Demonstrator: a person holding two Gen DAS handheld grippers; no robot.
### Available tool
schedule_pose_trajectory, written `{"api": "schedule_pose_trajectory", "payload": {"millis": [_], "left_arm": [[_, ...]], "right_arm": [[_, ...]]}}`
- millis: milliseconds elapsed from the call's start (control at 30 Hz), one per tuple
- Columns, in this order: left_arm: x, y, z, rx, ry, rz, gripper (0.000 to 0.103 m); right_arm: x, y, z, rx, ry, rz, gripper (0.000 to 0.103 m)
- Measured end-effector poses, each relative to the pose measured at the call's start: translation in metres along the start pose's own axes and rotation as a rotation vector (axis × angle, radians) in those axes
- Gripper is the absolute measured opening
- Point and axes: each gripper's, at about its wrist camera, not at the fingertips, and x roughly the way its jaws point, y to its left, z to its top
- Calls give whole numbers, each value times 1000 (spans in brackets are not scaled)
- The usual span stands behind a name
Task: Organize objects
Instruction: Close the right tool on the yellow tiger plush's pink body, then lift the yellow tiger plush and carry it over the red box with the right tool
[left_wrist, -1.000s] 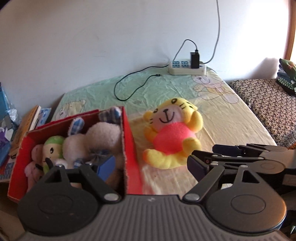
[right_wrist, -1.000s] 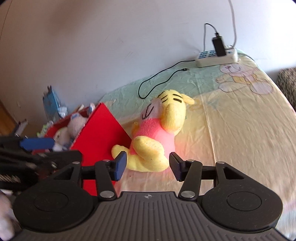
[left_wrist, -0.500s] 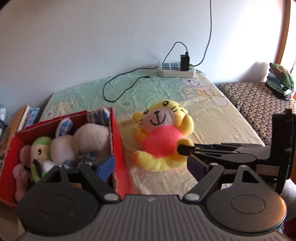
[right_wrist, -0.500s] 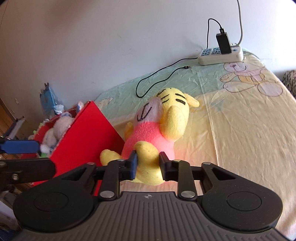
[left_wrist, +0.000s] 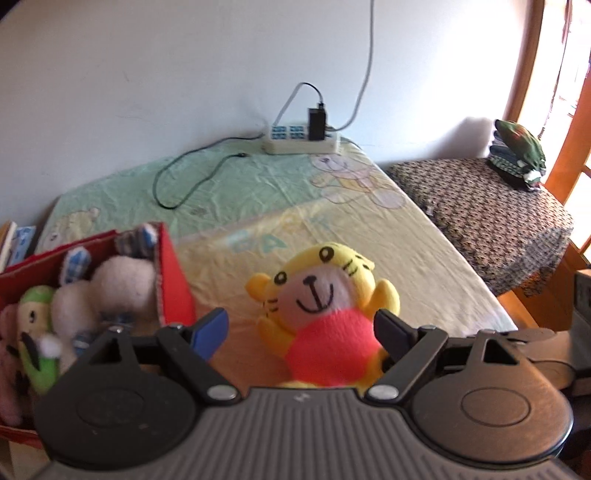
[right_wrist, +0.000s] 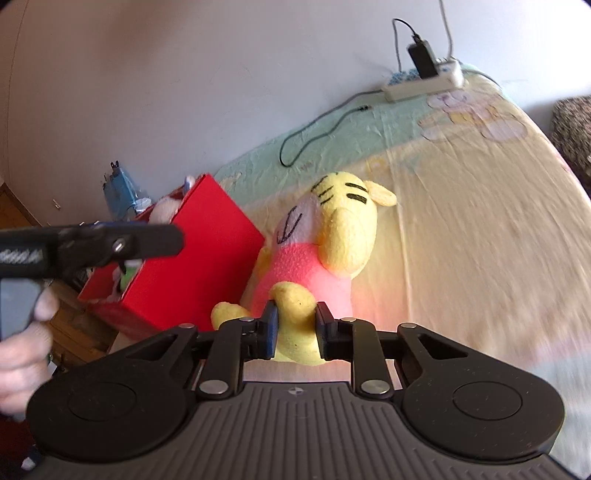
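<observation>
Right gripper (right_wrist: 294, 329) closing, pads pinching the tiger's (right_wrist: 325, 251) yellow foot, probably to carry it to the red box (right_wrist: 199, 258) just beside it on the bed (right_wrist: 480, 240); left gripper (left_wrist: 301, 334) wide, empty, hovering in front of the tiger. Box looks nearly full with plush toys (left_wrist: 110, 284); box wall stands between tiger and opening; cable (left_wrist: 192, 181) and power strip (left_wrist: 299, 142) well apart.

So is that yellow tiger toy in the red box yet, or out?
Out. The yellow tiger toy lies on the bed sheet beside the red box; the right gripper is closing on its leg.
</observation>
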Motion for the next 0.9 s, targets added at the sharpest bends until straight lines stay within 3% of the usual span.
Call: {"api": "schedule_pose_trajectory", "payload": {"millis": [300, 500, 700, 900], "left_arm": [[18, -19, -12, 3, 66, -84, 87], [34, -21, -20, -37, 119, -115, 85], [50, -28, -28, -46, 172, -129, 81], [68, -31, -33, -47, 209, -124, 80]], "right_arm": [[-30, -17, -19, 112, 74, 15, 31], [-48, -46, -15, 277, 6, 92, 38], [-22, -76, -11, 453, 0, 77, 40], [14, -82, -10, 508, 65, 147, 46]]}}
